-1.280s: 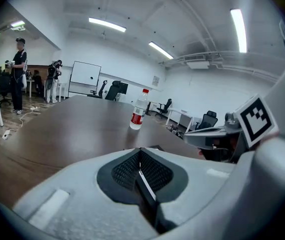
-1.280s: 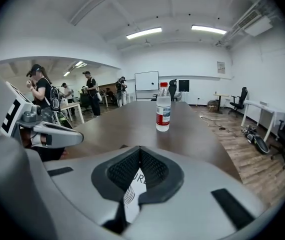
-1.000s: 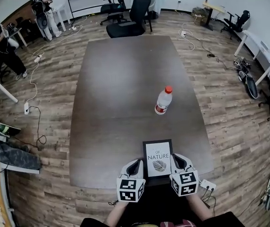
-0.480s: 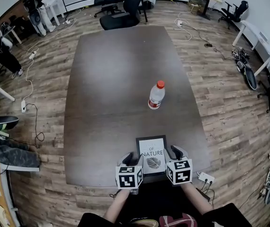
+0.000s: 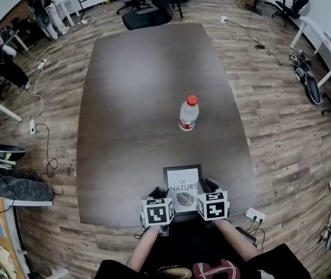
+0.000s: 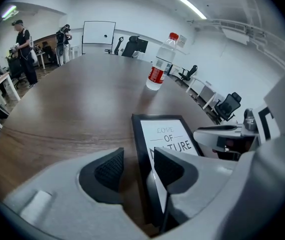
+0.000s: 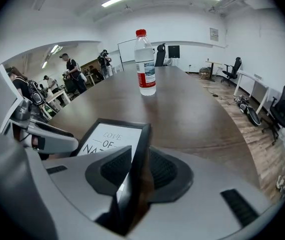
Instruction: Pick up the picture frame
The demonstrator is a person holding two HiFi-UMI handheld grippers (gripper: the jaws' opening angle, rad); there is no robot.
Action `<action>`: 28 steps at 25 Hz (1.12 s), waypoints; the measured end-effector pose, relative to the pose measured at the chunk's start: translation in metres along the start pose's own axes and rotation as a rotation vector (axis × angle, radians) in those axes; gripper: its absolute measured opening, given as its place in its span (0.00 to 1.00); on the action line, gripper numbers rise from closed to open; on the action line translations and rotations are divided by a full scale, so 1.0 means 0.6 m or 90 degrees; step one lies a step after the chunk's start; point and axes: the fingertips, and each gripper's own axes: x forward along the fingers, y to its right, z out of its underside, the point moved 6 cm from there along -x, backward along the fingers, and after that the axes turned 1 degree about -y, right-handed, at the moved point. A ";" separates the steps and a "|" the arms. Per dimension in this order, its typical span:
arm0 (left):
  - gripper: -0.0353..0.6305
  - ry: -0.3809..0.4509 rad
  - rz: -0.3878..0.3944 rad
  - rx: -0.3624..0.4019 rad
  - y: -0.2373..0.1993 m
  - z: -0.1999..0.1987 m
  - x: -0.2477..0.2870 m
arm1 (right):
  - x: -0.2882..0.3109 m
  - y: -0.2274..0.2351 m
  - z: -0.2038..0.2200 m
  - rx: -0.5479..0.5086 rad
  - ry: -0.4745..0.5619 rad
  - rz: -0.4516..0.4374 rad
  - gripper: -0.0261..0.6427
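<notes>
A black picture frame [image 5: 183,186] with a white print lies flat at the near edge of the brown table [image 5: 130,97]. My left gripper [image 5: 160,195] straddles the frame's left edge near its front corner. Its jaws are opening, and a gap shows on both sides of the black edge [image 6: 143,149] in the left gripper view. My right gripper [image 5: 205,187] straddles the right edge [image 7: 138,149] the same way. Its jaws are opening too, and table shows between that edge and the outer pad. The frame rests on the table.
A clear water bottle [image 5: 188,113] with a red cap stands upright mid-table, beyond the frame. Office chairs [image 5: 148,4] stand past the far end. People [image 5: 3,63] stand far left. Cables and a power strip [image 5: 254,215] lie on the wooden floor.
Both grippers have come down and closed in on the frame's near corners, each now astride one side edge. The frame and the bottle have not moved on the table.
</notes>
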 end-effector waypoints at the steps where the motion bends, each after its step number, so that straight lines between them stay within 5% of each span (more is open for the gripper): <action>1: 0.33 -0.006 -0.003 0.001 0.000 0.001 0.002 | 0.003 0.000 0.003 0.001 -0.006 0.000 0.21; 11: 0.32 -0.053 -0.020 -0.010 0.004 0.010 0.017 | 0.020 -0.001 0.011 0.007 -0.052 -0.015 0.19; 15: 0.26 -0.063 0.005 -0.035 0.010 0.011 0.020 | 0.024 -0.001 0.010 0.027 -0.064 -0.024 0.18; 20: 0.19 -0.083 -0.007 -0.007 0.021 0.004 0.028 | 0.029 0.008 0.010 0.062 -0.077 -0.045 0.18; 28: 0.18 -0.084 0.017 -0.056 0.013 0.001 0.023 | 0.026 0.008 0.011 0.087 -0.067 -0.051 0.17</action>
